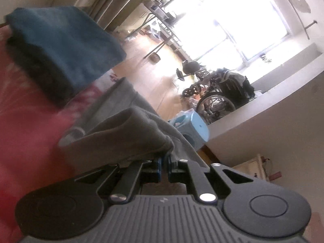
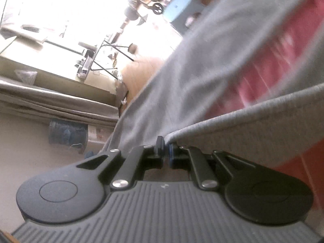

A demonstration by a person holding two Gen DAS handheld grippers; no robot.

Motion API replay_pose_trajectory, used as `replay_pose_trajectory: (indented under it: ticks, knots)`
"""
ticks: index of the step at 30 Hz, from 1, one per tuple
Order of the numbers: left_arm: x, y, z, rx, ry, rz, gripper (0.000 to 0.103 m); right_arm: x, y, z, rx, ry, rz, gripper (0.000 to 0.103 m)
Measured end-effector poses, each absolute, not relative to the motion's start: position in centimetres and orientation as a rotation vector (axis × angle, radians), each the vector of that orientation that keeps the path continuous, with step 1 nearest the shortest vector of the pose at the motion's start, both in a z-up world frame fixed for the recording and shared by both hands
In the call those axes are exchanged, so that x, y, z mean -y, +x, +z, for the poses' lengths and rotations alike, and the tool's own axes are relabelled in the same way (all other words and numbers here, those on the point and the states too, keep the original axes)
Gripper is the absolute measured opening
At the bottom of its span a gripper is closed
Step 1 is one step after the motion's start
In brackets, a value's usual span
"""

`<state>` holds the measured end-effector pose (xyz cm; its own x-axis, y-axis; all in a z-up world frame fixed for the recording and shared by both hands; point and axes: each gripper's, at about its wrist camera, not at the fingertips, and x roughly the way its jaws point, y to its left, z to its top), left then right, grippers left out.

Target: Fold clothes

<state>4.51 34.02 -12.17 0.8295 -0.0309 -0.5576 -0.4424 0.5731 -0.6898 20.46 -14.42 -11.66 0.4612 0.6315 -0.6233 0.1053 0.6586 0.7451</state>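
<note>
We see a red patterned bedcover (image 1: 26, 133) filling the left side of the left wrist view and the right side of the right wrist view. Beyond it lies a wooden floor (image 1: 162, 75). On the floor we note a light blue plastic stool (image 1: 194, 129), with a wheelchair (image 1: 218, 97) just behind it. A bright window (image 1: 226, 20) stands above a white ledge (image 1: 283, 77). A dark-legged table (image 2: 105, 56) stands near the window.
</note>
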Motion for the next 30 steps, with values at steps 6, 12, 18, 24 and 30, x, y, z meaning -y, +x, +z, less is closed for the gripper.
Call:
replay_pose_trajectory:
  ticks: [6,12,18,24,30]
  knots:
    - [-34.9,9.0,-15.0,-0.609,-0.909,0.285,0.006,9.9,26.6,-16.6,-1.081,0.813,0.357,0.004]
    - [-35.6,11.3,-17.2,-0.626,-0.908,0.283,0.013,8.7,29.3,-20.8,-1.097,0.814,0.396,0.008]
    - [-36.2,11.0,-17.4,-0.557,-0.990,0.244,0.041,8.8,30.3,-22.1,-1.108,0.800,0.471,0.012]
    - [-36.0,8.8,-15.5,-0.458,-1.010,0.225,0.066,11.4,29.9,-22.8,-1.133,1.165,0.455,0.056]
    - [-35.9,5.6,-13.9,-0.477,-1.019,0.219,0.069,11.8,27.4,-20.3,-1.101,1.235,0.513,0.064]
